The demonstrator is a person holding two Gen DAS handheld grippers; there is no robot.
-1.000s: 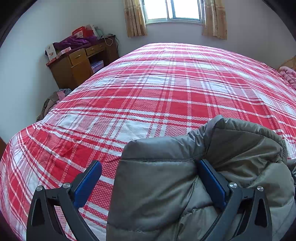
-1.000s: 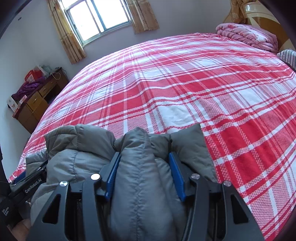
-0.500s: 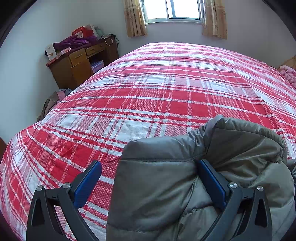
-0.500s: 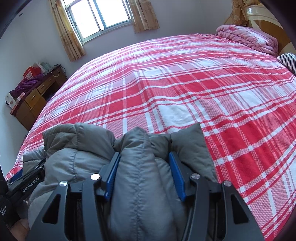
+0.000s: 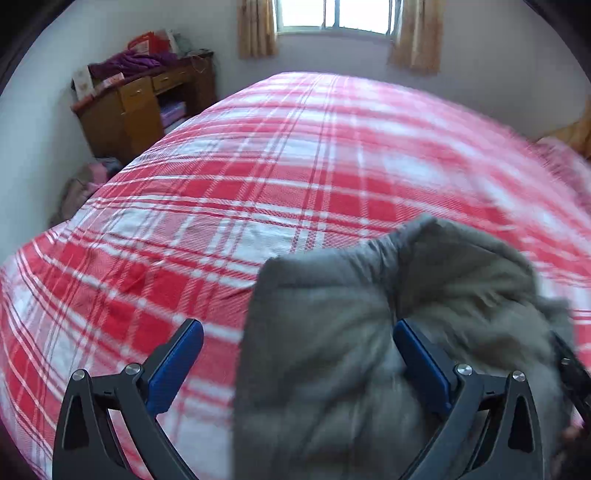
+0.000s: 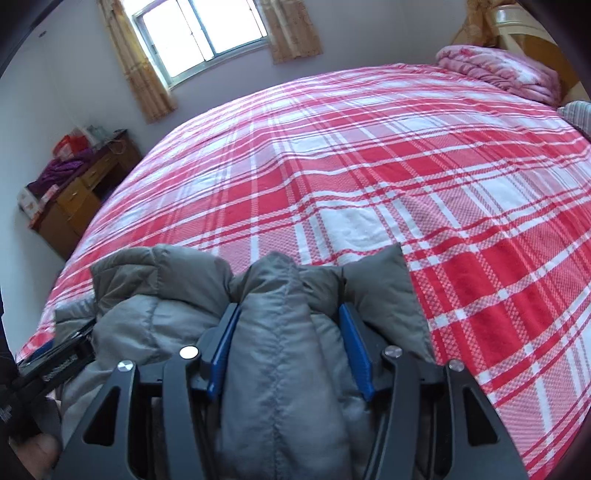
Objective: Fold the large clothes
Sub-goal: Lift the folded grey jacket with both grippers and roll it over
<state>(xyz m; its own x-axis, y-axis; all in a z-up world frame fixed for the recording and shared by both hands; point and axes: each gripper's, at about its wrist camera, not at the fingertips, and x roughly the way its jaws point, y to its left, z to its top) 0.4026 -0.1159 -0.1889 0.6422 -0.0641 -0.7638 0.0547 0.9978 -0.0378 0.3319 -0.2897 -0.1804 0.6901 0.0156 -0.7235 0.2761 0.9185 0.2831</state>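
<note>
Grey puffer jacket [image 6: 284, 354] lies bunched at the near edge of the bed [image 6: 369, 155], lower centre of both wrist views, on the red-and-white plaid bedspread [image 5: 258, 206]. Right tongs [image 6: 290, 349] straddle a padded fold of the jacket; the blue pads [image 6: 223, 350] sit against the fabric on both sides and the jaws are opening, with the fold between them. Left tongs [image 5: 295, 363] stand wide apart: the right-hand pad lies against or tucked into the jacket, the left-hand pad [image 5: 173, 369] hangs free over the bedspread, nothing clamped. Left wrist view is motion-blurred, especially at right. In the right wrist view, the body of the left tool shows at the lower left edge, beside the jacket, with part of a hand [image 6: 37, 454] under it. Background: window [image 6: 201, 33] with tan curtains [image 6: 142, 66] at upper left of the right view, top centre of the left view. Wooden desk [image 5: 136, 107] at upper left of the left view, purple cloth [image 5: 133, 61] and boxes piled on top. Folded pink quilt [image 6: 498, 72] at upper right of the right view, near a wooden headboard [image 6: 532, 33]. Pile of clothes on the floor [image 5: 83, 184] by the desk, left edge of the left view.
</note>
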